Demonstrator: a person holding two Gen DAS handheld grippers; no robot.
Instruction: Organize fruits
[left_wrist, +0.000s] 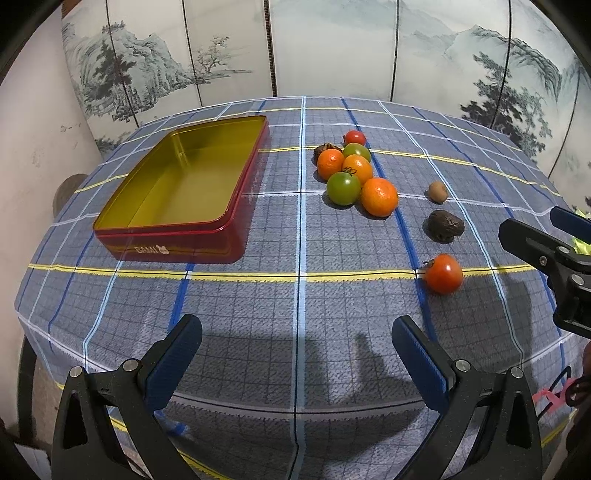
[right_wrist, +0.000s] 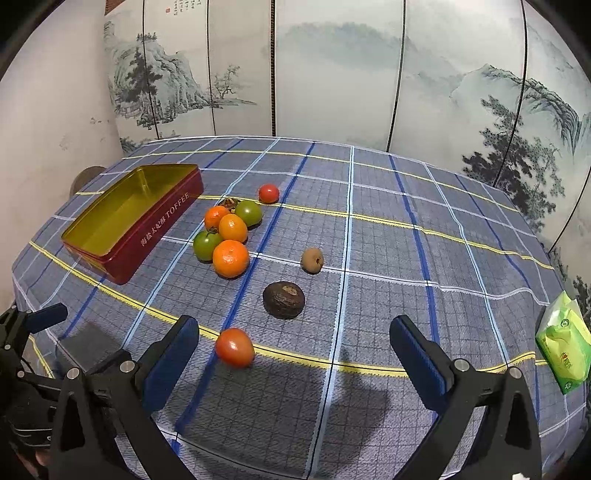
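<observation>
Nothing sorted yet as far as we see: the red tin (left_wrist: 177, 192) sits empty on the left of the plaid tablecloth (left_wrist: 295, 302), all fruit outside it. Cluster of oranges and green tomatoes (left_wrist: 354, 173) lies far centre; a small brown fruit (right_wrist: 312, 260), a dark wrinkled fruit (right_wrist: 283, 300) and a red tomato (right_wrist: 235, 347) trail nearer. Left gripper (left_wrist: 295, 350) is spread, holding nothing. Right gripper (right_wrist: 293, 350) is spread too, the red tomato just beyond its left finger
</observation>
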